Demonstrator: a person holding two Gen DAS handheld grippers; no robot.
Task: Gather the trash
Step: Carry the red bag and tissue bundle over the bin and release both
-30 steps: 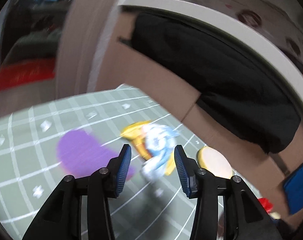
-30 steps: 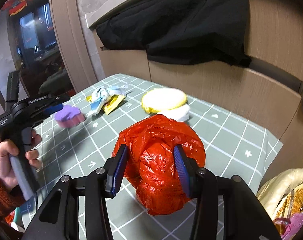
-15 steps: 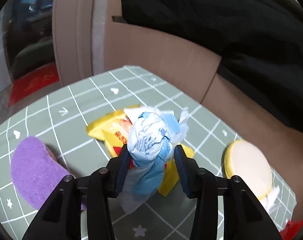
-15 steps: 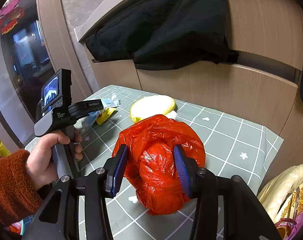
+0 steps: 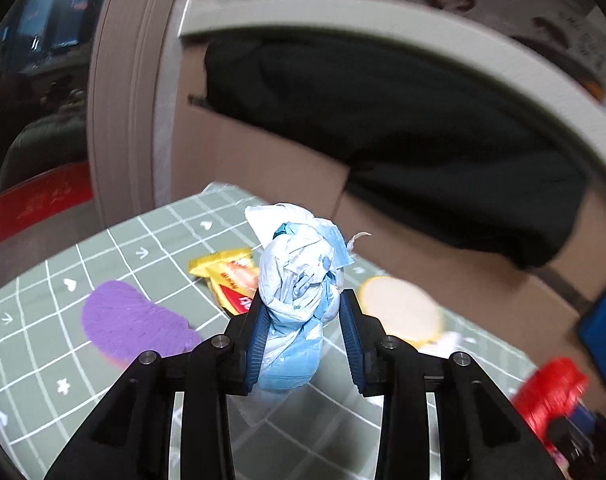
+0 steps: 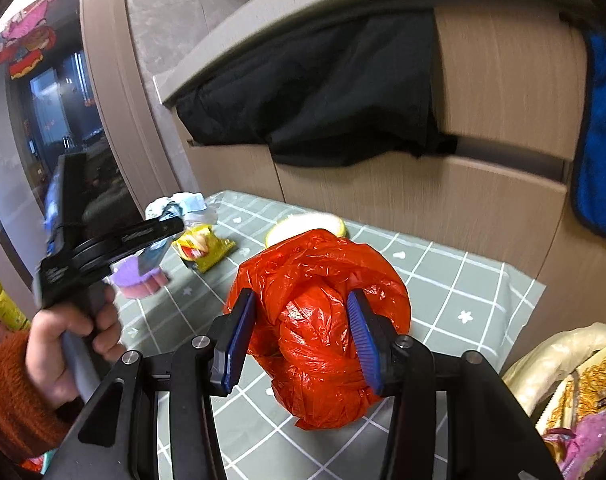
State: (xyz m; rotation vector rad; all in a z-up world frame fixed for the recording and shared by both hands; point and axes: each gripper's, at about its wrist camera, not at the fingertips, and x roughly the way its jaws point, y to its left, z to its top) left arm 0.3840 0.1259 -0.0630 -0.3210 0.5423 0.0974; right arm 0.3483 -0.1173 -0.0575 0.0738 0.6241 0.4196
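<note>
- The left hand-held gripper (image 5: 303,332), whose jaws have just been closing, clamps the blue-white wad (image 5: 299,280) above the tabletop (image 5: 103,256), left of the red bag (image 6: 323,320), probably for bagging.
- The right hand-held gripper (image 6: 299,340) clamps the red bag, seemingly steadying it.

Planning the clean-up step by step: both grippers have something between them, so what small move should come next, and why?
Probably carry the blue-white wad toward the red bag. The left gripper, whose jaws have just been closing, pinches the wad clear of the table, and the right gripper grips the bag.
</note>
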